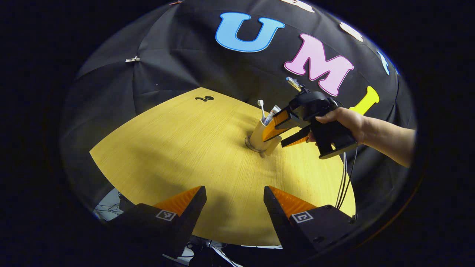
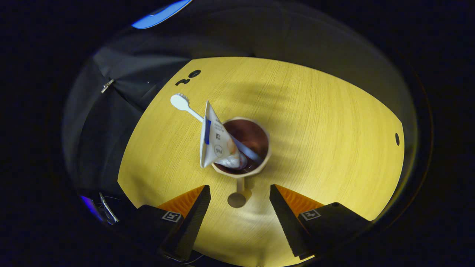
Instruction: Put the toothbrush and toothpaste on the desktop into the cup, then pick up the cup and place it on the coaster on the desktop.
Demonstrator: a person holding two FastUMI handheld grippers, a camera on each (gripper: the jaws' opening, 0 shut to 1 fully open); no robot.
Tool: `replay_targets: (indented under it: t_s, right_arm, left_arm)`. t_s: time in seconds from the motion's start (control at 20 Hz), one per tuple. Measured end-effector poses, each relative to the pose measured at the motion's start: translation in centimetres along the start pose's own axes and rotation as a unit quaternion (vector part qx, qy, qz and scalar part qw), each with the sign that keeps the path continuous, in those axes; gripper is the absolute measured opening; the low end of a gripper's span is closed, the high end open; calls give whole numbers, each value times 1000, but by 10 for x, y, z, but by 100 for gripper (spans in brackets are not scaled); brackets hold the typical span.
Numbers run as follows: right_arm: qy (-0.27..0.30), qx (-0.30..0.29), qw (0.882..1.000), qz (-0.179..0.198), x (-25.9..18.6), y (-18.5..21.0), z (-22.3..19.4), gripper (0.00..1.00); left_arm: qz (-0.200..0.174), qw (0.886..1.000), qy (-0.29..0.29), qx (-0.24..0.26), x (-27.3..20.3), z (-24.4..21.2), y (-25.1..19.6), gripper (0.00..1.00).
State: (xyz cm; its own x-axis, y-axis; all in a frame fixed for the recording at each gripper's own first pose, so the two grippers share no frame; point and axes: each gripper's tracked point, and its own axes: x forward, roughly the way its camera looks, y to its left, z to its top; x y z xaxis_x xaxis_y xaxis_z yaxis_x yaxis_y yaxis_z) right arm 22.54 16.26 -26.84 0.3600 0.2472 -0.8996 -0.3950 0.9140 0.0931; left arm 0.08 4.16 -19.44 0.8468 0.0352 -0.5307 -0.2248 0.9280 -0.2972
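A beige cup (image 1: 258, 136) stands on a dark round coaster (image 1: 249, 145) near the middle of the wooden table (image 1: 178, 148). A white toothbrush (image 1: 261, 107) and a white toothpaste tube (image 1: 272, 112) stick out of it. In the right gripper view I look down into the cup (image 2: 265, 155); the toothpaste tube (image 2: 213, 139) and toothbrush (image 2: 182, 102) lean to its left, and its handle (image 2: 239, 185) points toward me. My right gripper (image 2: 239, 187) is open just short of the cup; the left gripper view shows this right gripper (image 1: 273, 142) at the cup's side. My left gripper (image 1: 234, 189) is open over the near table.
A hand (image 1: 341, 118) and forearm hold the right gripper, with cables (image 1: 343, 185) hanging below it. Small black holes (image 1: 204, 98) mark the table's far part, and another hole (image 2: 397, 139) lies near its right edge. Black cloth walls surround the table.
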Motion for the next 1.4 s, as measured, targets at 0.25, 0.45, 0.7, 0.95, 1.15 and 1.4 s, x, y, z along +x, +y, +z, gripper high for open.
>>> replay_targets:
  t_s: [0.25,0.45,0.7,0.95,1.15,1.4]
  right_arm:
    - [-34,-4,999,18,-48,-25,-17,99]
    - [-106,7,994,7,-96,-54,-26,99]
    - [-205,22,979,-5,-161,-68,-38,99]
    - [-292,69,951,-71,-218,-73,-66,99]
    - [-332,105,931,-110,-252,-54,-106,99]
    - [-372,138,901,-173,-264,-32,-166,98]
  left_arm:
    - [6,999,-18,26,3,17,-20,96]
    - [18,996,-57,69,3,39,-38,97]
    - [-7,991,-84,102,5,64,-58,96]
    - [-42,985,-111,124,-13,90,-62,97]
    - [-58,972,-156,167,-45,108,-58,97]
    - [-82,966,-170,176,-76,101,-49,97]
